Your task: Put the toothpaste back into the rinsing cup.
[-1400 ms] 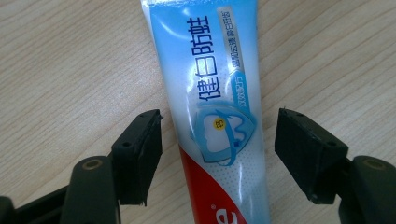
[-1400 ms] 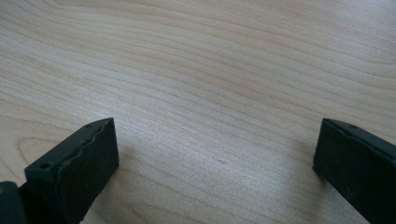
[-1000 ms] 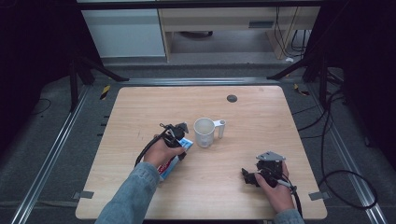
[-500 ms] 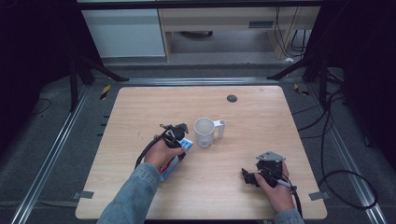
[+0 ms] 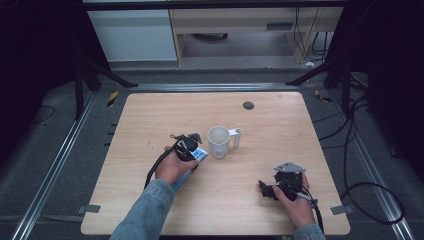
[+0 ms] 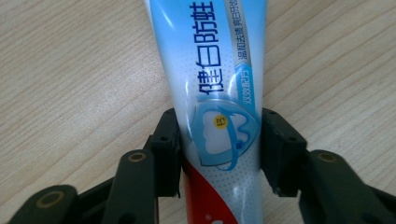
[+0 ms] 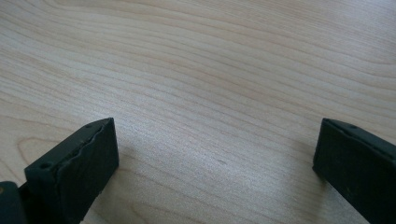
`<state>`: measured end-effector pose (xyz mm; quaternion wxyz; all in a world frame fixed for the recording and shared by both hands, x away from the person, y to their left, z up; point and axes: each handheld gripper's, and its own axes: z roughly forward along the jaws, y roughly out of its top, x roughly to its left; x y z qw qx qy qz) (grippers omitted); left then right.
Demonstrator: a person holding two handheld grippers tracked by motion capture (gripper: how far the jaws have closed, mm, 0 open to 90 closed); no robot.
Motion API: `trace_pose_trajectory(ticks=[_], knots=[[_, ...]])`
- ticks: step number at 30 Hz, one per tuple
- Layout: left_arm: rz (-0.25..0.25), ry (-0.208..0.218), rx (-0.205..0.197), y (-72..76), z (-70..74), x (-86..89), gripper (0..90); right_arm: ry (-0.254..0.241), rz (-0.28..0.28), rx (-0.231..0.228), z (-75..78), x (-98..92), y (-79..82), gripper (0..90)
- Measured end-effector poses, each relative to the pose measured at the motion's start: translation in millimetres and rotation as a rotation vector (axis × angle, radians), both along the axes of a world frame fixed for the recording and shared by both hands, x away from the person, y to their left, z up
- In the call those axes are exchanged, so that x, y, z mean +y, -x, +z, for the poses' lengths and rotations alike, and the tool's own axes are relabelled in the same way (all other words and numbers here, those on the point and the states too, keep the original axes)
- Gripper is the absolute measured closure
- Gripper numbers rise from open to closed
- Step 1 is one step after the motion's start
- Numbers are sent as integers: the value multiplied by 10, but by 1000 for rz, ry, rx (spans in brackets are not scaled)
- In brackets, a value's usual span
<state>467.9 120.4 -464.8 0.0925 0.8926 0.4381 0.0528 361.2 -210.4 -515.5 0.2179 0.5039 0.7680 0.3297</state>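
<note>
at mid-table, white mug (image 5: 218,142) beside left gripper (image 6: 219,144), jaws clamped on toothpaste tube (image 6: 215,88); right gripper (image 7: 215,163) jaws wide, empty

table: light wood (image 5: 150,115) | floor: grey (image 5: 60,165) | cabinet: white, behind (image 5: 135,37) | surroundings: dark

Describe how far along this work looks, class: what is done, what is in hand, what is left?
Done: the left gripper has closed on the toothpaste tube. In hand: the tube, beside the white cup. Left, probably: putting it in the cup. The right gripper rests open over the table.
</note>
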Motion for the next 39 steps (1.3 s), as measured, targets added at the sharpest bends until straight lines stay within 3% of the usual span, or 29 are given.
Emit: trace_pose_trajectory(ticks=[1, 3, 10, 11, 12, 13, 16, 17, 24, 27, 31, 39], knots=[[-10, 10, -21, 19, 17, 10, 611, 0, 0, 0, 0, 0, 0, 4], [-14, 13, -25, 27, 28, 15, 659, 2, 0, 0, 0, -1, 0, 4], [-22, 47, -77, 90, 84, 54, 705, 2, 0, 0, 0, -1, 0, 4], [-21, 59, -119, 134, 147, 53, 706, -1, -1, 0, 0, 1, 0, 4], [-21, 59, -119, 134, 147, 53, 708, -1, -1, 0, 0, 1, 0, 4], [-24, 78, -153, 185, 226, 39, 709, -1, -1, 1, 1, 1, 0, 4], [-27, 97, -181, 234, 300, 23, 711, -1, 0, 1, 1, 0, 0, 4], [-20, 121, -215, 277, 357, 11, 711, -1, 0, 1, 0, 0, 0, 4], [-8, 157, -282, 375, 457, -21, 715, 2, -1, 0, -1, 1, 0, 4], [-26, 168, -322, 468, 580, -68, 715, -2, -1, 1, 0, 2, 0, 4], [-57, 178, -353, 552, 717, -159, 715, -1, -1, 0, -1, 2, 0, 4], [-102, 191, -372, 629, 786, -347, 715, -1, -2, 1, 0, 2, 0, 4]])
